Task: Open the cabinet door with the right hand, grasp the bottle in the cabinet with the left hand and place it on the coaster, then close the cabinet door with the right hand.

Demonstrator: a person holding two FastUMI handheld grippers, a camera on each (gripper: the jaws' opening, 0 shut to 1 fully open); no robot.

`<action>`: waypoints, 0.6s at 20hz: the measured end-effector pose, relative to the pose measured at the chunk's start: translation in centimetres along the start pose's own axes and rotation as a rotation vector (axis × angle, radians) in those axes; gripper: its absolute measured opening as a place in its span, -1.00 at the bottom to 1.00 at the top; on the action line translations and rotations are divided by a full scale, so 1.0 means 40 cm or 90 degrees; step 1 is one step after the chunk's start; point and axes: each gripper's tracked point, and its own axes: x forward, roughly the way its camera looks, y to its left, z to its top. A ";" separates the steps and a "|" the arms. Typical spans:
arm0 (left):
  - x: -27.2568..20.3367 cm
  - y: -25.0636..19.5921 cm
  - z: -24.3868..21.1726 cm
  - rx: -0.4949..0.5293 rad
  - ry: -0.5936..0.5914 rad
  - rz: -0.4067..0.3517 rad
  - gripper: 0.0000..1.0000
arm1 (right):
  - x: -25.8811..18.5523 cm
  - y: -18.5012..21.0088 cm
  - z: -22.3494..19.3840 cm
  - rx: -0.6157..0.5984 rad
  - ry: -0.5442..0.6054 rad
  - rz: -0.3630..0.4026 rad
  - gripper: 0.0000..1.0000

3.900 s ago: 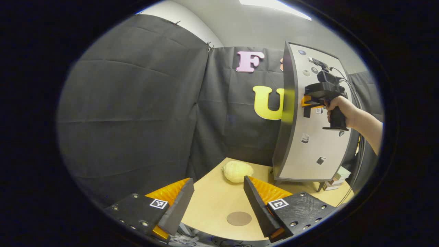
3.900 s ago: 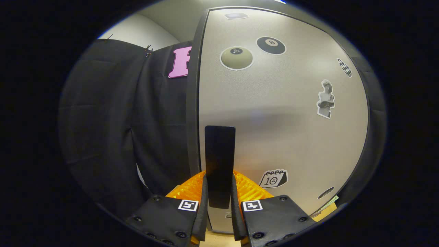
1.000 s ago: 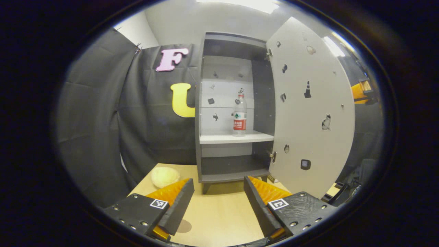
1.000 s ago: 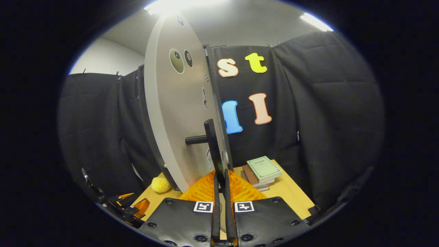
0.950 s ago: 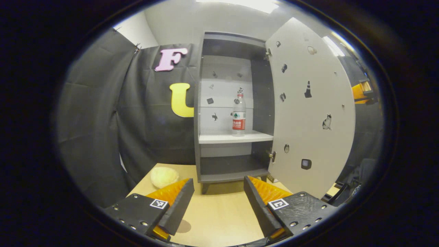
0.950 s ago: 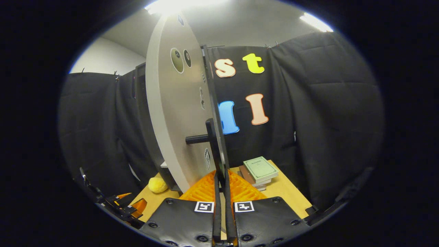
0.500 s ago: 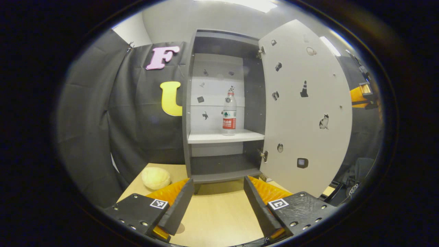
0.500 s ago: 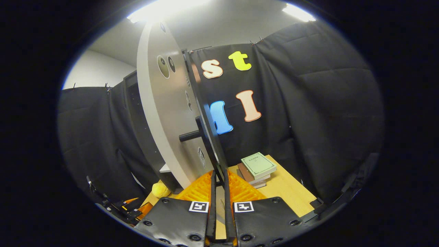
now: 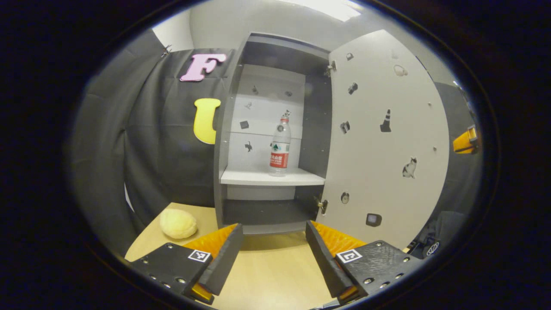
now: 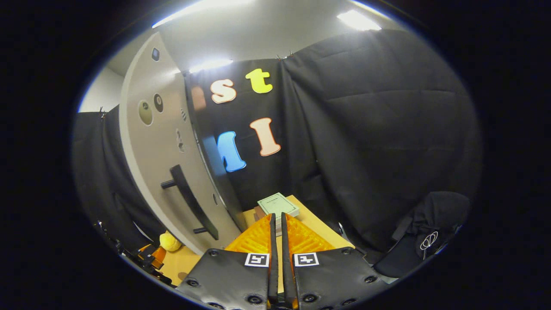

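Observation:
The grey cabinet (image 9: 224, 129) stands open in the left gripper view. A clear bottle (image 9: 280, 148) with a red label stands upright on its white shelf (image 9: 258, 176). My left gripper (image 9: 273, 254) is open and empty, low over the wooden table (image 9: 275, 275), well short of the cabinet. The door (image 9: 379, 142) is swung wide to the right. In the right gripper view my right gripper (image 10: 277, 217) is shut on nothing, off the black door handle (image 10: 191, 202), which is now to its left. An edge of the right gripper (image 9: 465, 142) peeks past the door.
A yellow soft ball (image 9: 177, 224) lies on the table left of the cabinet. A stack of books (image 10: 277, 206) sits behind the door near the booth wall. A black bag (image 10: 430, 241) lies at the right. The left gripper (image 10: 148, 258) shows at bottom left.
The right gripper has let go of the door handle and drawn back to the right. The door stands fully open. The left gripper has moved closer to the cabinet and turned toward it.

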 end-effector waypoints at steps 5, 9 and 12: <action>0.122 -0.021 0.086 0.018 -0.011 0.003 0.76 | 0.051 -0.052 0.041 -0.093 -0.032 -0.009 -0.57; 0.226 -0.017 0.179 0.038 -0.038 0.012 0.76 | 0.103 -0.045 0.037 -0.108 -0.025 -0.009 -0.21; 0.313 -0.007 0.241 0.035 -0.039 0.023 0.86 | 0.149 -0.025 0.036 -0.095 -0.024 0.010 0.22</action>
